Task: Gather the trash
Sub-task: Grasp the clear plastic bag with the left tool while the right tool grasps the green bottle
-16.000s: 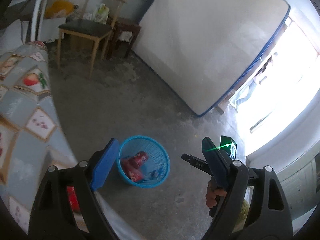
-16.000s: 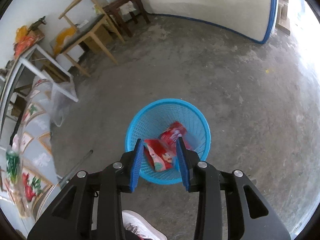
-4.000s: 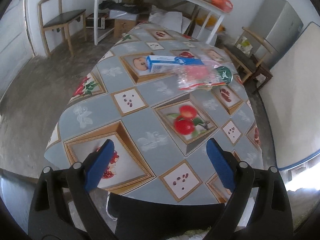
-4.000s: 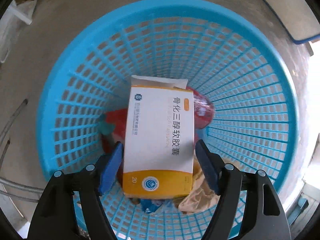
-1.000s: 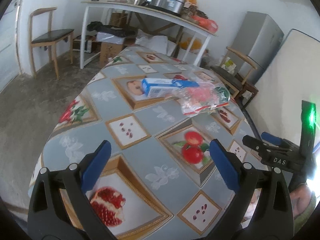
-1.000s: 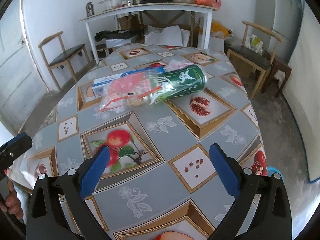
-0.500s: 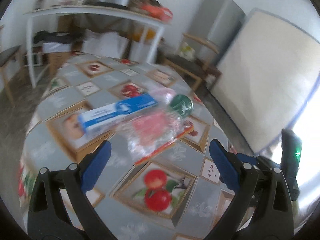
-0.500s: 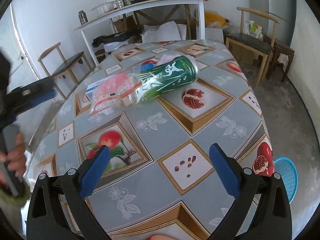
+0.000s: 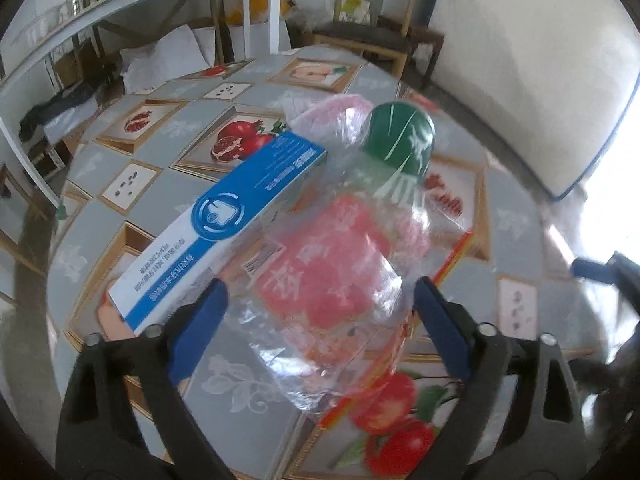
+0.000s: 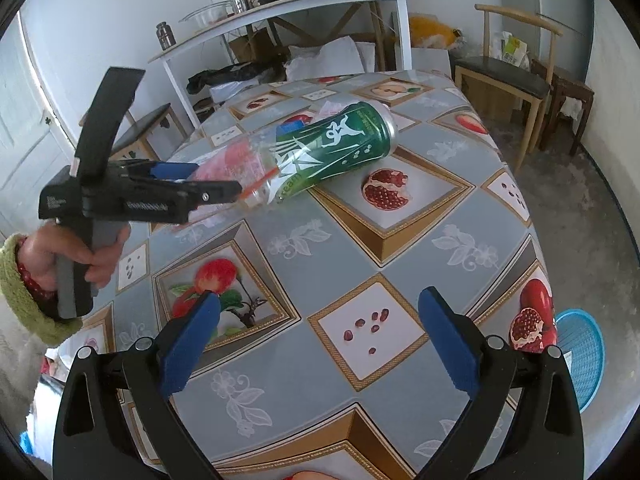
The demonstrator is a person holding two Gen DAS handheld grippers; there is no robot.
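Green can (image 10: 338, 146), blue-white box (image 9: 224, 220), clear-red wrapper (image 9: 336, 276), grey fruit-print tablecloth (image 10: 420, 216), blue basket (image 10: 580, 360)

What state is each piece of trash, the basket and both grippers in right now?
Left gripper: jaws closing around the plastic wrapper, pads not yet pressing.
Right gripper: open, empty, above the table.
Plastic wrapper: crumpled, lying on the table.
Green can: on its side, partly under the wrapper.
Blue-and-white box: flat, beside the wrapper.
Blue basket: on the floor.

Table (image 10: 460, 216) carries green can (image 10: 340, 144), blue box (image 9: 224, 220), clear wrapper (image 9: 340, 264)
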